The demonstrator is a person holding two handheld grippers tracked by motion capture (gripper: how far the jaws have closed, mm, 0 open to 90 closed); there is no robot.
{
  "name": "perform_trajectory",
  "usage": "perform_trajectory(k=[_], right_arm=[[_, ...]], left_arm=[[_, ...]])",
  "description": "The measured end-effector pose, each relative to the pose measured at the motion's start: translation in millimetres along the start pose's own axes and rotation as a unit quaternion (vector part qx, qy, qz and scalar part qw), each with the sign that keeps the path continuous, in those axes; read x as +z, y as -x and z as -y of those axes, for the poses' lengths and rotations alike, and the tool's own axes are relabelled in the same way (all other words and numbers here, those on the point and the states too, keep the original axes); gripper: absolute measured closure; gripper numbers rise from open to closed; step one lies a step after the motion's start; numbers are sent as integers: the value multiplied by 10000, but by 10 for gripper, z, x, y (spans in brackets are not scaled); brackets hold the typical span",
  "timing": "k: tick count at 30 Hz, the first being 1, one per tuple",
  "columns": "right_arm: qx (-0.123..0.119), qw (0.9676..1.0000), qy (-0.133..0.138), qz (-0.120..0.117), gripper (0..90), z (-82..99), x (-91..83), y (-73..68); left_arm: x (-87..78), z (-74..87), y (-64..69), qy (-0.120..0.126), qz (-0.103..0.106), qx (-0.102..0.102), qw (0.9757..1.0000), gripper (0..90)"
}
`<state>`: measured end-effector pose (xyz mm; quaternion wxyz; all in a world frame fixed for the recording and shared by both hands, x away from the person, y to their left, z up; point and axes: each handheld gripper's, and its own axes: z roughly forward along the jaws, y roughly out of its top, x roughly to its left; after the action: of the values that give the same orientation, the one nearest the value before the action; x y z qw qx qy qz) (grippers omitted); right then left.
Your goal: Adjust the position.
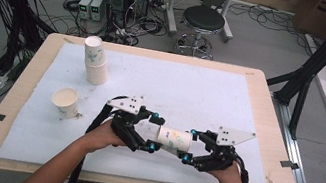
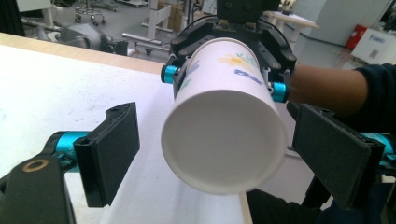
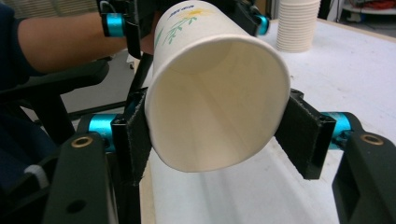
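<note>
Between the two grippers, above the white padded table cover (image 1: 212, 87), a thin white paper cup with a flower print (image 1: 173, 140) lies sideways. Left gripper (image 1: 153, 131) stands spread, clear of it; right gripper (image 1: 190, 146) pinches it. Light and crushable, it probably wants a gentle squeeze near the stiffer rim.

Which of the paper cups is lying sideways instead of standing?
The printed cup held level between the two grippers, its rim end clamped in the right gripper. The single cup stands mouth up, and the stack stands mouth down on the table.
</note>
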<state>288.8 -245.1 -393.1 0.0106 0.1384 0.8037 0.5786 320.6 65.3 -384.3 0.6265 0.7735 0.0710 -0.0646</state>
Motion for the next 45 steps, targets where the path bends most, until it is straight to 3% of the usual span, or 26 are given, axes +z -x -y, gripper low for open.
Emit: perform_trajectory(k=[3,5,12,17,26,31,37,39,45], right_arm=[[23,9998,-162,78,327,-39,-19,9],[2,9988,-452,194,325,-86,-10,17],[-4,9960,-874,162,317,-190,38,20],[-93,9921,-1243,158,314,-274,93,13],[-290,9814,-1889,174,319,-413,193,23],[-368,9758,-2146,193,320,-471,240,22],[-605,9638,-2583,262,320,-559,318,1],[-627,9611,-2674,294,320,-578,337,-3],[-718,9537,-2905,313,320,-609,394,-7]], left_arm=[[-22,-27,7,-186,-167,42,9997,149],[-28,-36,8,-291,-236,48,9993,149],[-4,-66,40,-757,-411,253,9960,150],[29,-102,65,-1233,-480,510,9899,151],[83,-137,74,-1640,-496,647,9831,155],[138,-151,74,-1991,-561,756,9755,169],[225,-161,77,-2365,-580,913,9656,181],[254,-167,82,-2475,-591,970,9622,184],[316,-167,73,-2650,-574,998,9574,192]])
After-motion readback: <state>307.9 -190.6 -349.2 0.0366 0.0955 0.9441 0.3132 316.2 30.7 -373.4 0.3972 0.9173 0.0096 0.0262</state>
